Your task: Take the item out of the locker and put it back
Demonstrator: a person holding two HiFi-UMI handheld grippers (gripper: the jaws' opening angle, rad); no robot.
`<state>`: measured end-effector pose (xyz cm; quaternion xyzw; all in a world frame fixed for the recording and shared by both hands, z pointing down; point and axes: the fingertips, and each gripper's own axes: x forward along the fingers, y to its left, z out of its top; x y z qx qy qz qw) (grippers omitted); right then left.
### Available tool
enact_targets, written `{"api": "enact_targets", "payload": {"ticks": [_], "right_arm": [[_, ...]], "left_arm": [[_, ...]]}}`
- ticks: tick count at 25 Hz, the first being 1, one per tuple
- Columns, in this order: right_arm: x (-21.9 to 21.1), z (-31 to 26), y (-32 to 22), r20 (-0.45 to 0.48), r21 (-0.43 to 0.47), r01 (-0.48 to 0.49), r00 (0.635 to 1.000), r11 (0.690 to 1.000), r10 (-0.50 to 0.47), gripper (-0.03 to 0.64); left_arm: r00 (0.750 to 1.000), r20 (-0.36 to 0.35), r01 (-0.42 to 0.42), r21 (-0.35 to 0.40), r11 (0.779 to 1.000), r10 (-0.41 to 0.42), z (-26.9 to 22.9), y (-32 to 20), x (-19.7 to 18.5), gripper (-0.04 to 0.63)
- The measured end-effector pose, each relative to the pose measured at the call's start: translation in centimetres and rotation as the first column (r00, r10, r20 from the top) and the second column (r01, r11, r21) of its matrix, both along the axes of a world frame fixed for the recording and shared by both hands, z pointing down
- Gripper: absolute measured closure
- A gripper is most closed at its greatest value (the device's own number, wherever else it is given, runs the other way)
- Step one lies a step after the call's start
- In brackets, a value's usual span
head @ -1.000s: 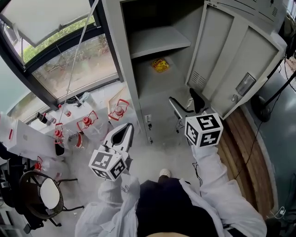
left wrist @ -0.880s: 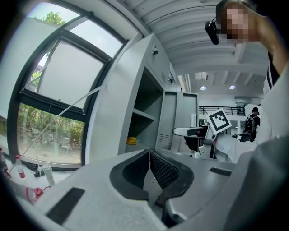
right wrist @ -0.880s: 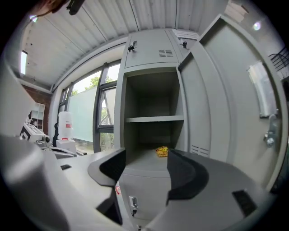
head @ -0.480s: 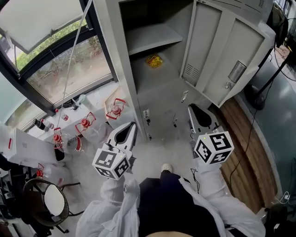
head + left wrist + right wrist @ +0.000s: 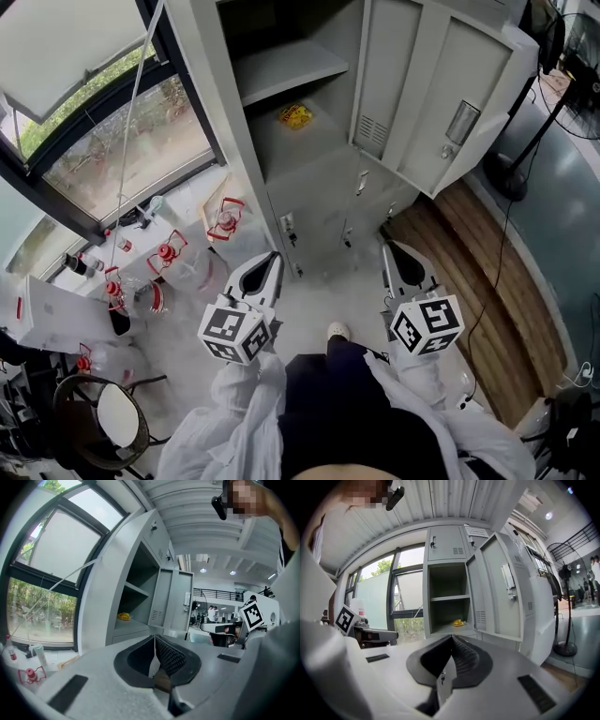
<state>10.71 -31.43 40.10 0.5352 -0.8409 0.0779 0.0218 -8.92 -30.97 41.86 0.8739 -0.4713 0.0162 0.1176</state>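
Note:
A small yellow item (image 5: 296, 114) lies on the bottom of the open grey locker (image 5: 234, 141), under its shelf (image 5: 286, 67). The same yellow item (image 5: 123, 616) (image 5: 458, 622) shows far ahead of both jaw pairs. The locker door (image 5: 441, 94) stands swung wide to the right. My left gripper (image 5: 274, 254) is held low in front of the locker, shut and empty. My right gripper (image 5: 386, 246) is also back from the locker near the door's foot, its jaws closed together with nothing between them.
Red-capped bottles (image 5: 169, 251) and a white box (image 5: 52, 314) sit on the floor at the left, below a large window (image 5: 103, 141). A round chair (image 5: 98, 412) is at lower left. A fan stand (image 5: 511, 178) and cables lie at the right by wooden flooring (image 5: 487, 309).
The right gripper has drawn back from the locker opening toward the person and its jaws have closed, empty. The left gripper stays about where it was. The yellow item has not moved.

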Motion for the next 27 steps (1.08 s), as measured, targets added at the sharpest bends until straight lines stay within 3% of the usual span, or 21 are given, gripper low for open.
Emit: {"api": "enact_targets", "payload": {"ticks": [6, 27], "right_arm": [[-0.6, 1.2, 0.5, -0.038, -0.011, 0.006, 0.999, 1.000, -0.006, 0.618], [-1.6, 1.9, -0.3, -0.028, -0.043, 0.049, 0.998, 0.998, -0.050, 0.618]], "left_arm": [[1.000, -0.003, -0.003, -0.017, 1.000, 0.003, 0.7, 0.6, 0.5, 0.580], [1.000, -0.002, 0.008, -0.030, 1.000, -0.008, 0.9, 0.4, 1.4, 0.580]]}}
